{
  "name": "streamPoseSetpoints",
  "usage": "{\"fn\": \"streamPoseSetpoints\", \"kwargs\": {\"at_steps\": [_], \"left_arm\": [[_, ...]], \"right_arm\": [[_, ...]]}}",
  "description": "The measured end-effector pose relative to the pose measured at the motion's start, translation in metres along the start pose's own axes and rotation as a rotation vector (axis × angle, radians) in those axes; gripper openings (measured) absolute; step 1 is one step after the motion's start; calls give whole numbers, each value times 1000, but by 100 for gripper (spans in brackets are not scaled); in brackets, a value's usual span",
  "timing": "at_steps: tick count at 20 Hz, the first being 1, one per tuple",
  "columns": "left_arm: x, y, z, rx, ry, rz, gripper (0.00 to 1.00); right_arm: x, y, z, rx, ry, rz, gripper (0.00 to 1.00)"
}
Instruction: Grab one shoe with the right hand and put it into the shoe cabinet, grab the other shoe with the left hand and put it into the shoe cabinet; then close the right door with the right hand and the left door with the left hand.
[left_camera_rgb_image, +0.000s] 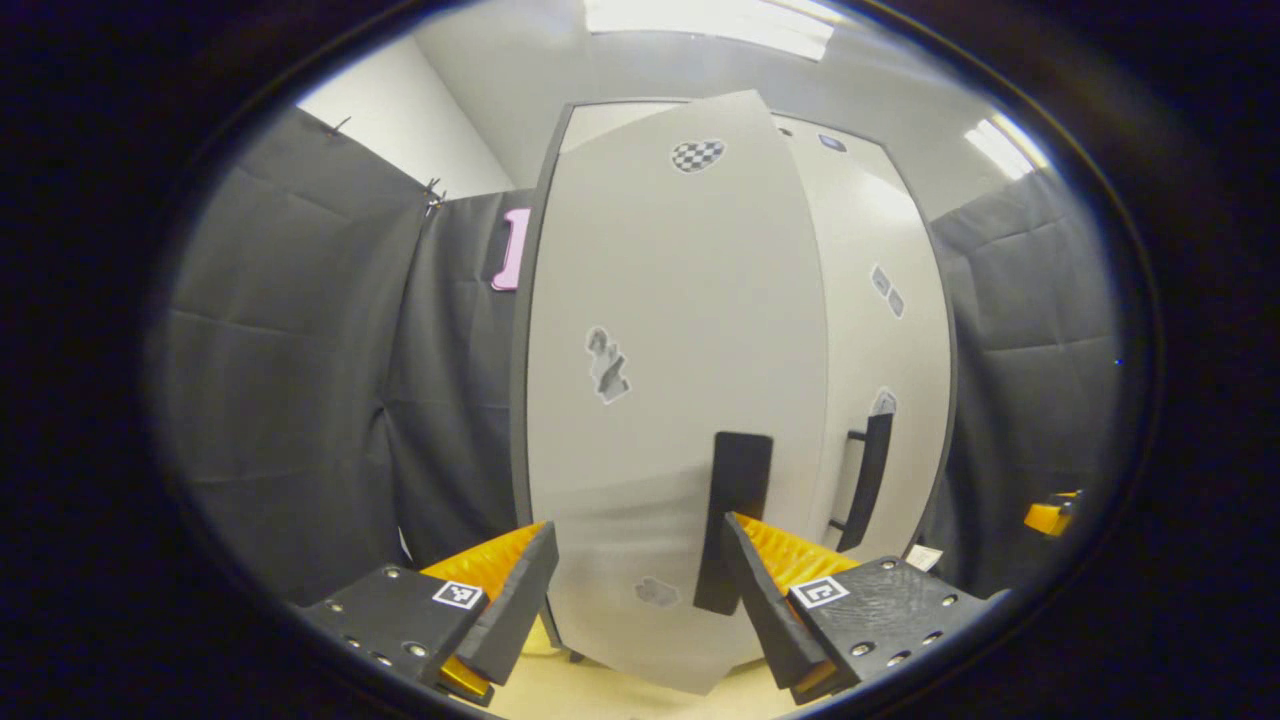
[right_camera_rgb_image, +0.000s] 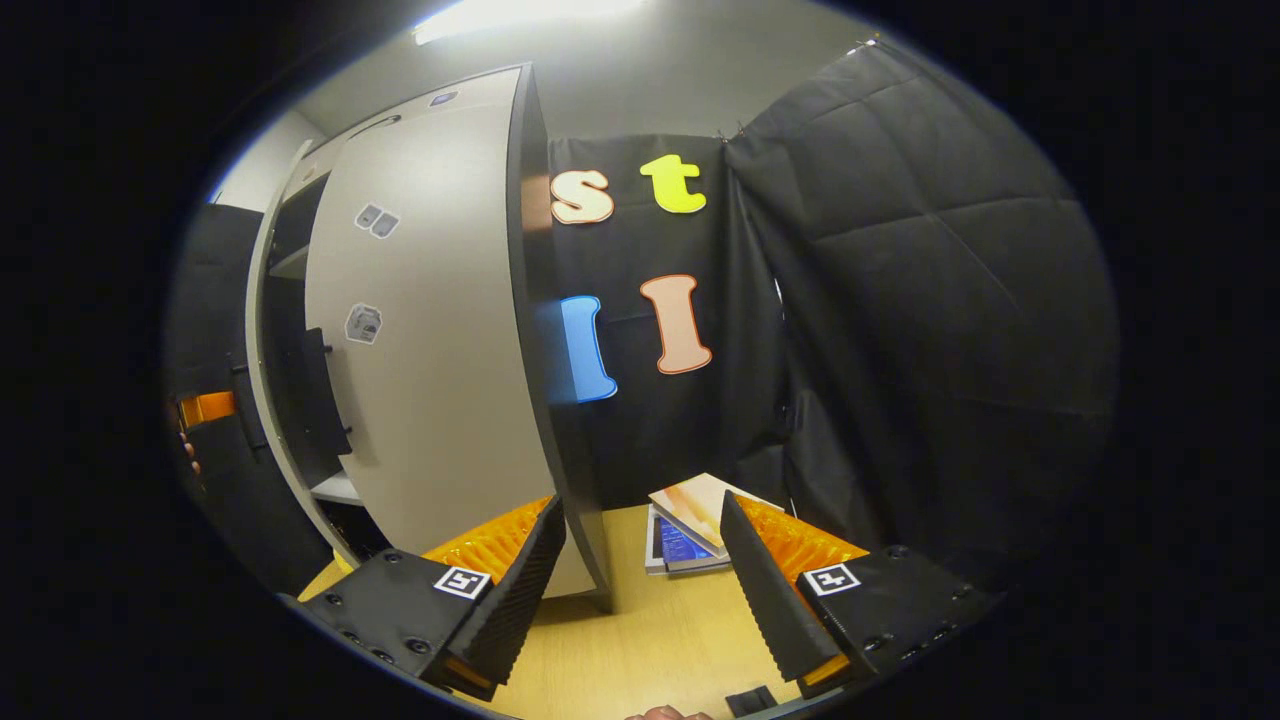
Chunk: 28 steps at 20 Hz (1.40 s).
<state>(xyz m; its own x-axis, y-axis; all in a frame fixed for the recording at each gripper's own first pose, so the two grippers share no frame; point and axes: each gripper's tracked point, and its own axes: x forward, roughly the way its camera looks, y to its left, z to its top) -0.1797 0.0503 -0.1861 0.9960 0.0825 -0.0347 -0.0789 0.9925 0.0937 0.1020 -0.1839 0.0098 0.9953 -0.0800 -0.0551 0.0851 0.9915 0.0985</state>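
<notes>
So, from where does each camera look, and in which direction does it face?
Left gripper view: rides on the left tool, faces the left door of the shoe cabinet and its handle; its own open fingers show below.
Right gripper view: rides on the right tool, faces the cabinet's right side edge, the booth wall and booklets on the floor; open fingers below.
Shared: the right door, closed or nearly so.
</notes>
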Motion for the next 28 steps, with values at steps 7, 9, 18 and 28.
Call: {"fn": "streamPoseSetpoints", "kwargs": {"at_steps": [7, 9, 18, 28], "left_arm": [[-51, -15, -3, -32, -25, 44, 93], [-66, -10, 0, -44, -52, 52, 93], [-130, 47, -32, -176, -53, 91, 94], [-162, 85, -42, -100, -71, 56, 93]], "right_arm": [[19, -8, -8, -28, 11, 79, 98], [18, -2, -3, -33, -7, 91, 93], [-11, 63, 7, -94, -61, 146, 98], [-46, 155, 0, -117, -65, 202, 98]]}}
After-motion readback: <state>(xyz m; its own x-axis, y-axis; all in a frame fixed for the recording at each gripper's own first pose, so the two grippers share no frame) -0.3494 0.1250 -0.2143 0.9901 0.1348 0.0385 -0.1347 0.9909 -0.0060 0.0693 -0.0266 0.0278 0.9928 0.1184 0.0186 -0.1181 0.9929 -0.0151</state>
